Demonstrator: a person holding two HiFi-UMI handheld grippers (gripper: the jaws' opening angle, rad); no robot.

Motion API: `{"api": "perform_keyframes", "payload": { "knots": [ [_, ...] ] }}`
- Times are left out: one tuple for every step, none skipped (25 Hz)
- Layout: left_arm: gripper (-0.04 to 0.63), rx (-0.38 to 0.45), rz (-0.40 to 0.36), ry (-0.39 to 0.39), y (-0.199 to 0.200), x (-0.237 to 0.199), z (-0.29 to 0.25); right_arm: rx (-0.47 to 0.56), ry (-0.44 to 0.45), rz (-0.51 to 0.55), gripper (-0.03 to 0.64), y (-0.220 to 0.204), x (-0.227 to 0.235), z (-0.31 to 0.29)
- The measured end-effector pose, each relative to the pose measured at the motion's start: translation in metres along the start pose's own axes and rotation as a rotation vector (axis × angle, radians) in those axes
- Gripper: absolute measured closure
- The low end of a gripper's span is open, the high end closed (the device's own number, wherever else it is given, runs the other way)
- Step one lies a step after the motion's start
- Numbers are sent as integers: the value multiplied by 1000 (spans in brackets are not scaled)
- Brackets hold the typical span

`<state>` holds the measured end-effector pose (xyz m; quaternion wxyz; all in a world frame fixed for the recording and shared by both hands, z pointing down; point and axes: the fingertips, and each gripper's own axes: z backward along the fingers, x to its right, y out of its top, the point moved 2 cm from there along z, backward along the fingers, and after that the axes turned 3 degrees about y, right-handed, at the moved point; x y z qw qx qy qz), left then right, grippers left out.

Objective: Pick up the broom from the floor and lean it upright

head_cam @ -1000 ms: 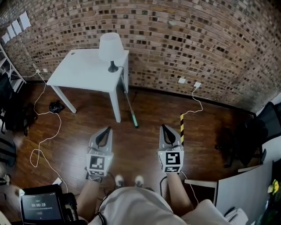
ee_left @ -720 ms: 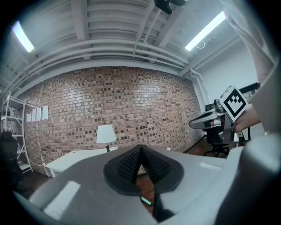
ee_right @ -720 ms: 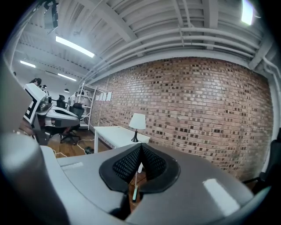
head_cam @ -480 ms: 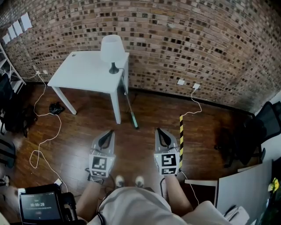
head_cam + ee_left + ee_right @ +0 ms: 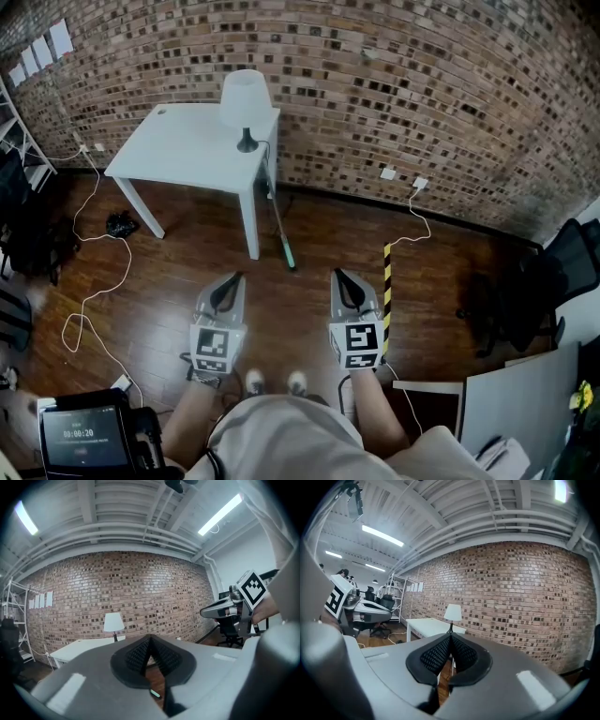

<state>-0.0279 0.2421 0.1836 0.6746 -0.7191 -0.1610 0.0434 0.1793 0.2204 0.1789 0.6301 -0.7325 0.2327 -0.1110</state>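
The broom [image 5: 278, 234] is a thin pole with a green lower end on the floor. It slants up against the right side of the white table [image 5: 178, 155], close to the brick wall. My left gripper [image 5: 233, 278] and right gripper [image 5: 337, 276] are held side by side over the wooden floor, short of the broom and pointing toward the wall. Both are shut with nothing in them. In the left gripper view the pads [image 5: 140, 654] meet, and a green bit of the broom [image 5: 154, 694] shows below them. The right gripper view shows its pads [image 5: 436, 656] pressed together too.
A white lamp [image 5: 245, 103] stands on the table's corner. Cables [image 5: 98, 272] trail over the floor at left. A yellow-black striped post [image 5: 387, 277] stands just right of my right gripper. Office chairs [image 5: 548, 281] and a white panel [image 5: 525, 403] are at right, and a screen device [image 5: 84, 436] at bottom left.
My right gripper has shifted a little to the left, closer to the left one. Both grippers stay shut and the broom has not moved.
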Motion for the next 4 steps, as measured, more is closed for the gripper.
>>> {"api": "perform_keyframes", "payload": {
  "knots": [
    [595, 2, 1, 1, 0, 0, 1, 1, 0, 0, 606, 0, -1, 0],
    [595, 3, 2, 2, -1, -1, 2, 2, -1, 1, 605, 0, -2, 1],
    [595, 3, 2, 3, -1, -1, 4, 2, -1, 1, 606, 0, -3, 1],
    [595, 4, 3, 4, -2, -1, 5, 2, -2, 0, 606, 0, -4, 2]
  ]
}}
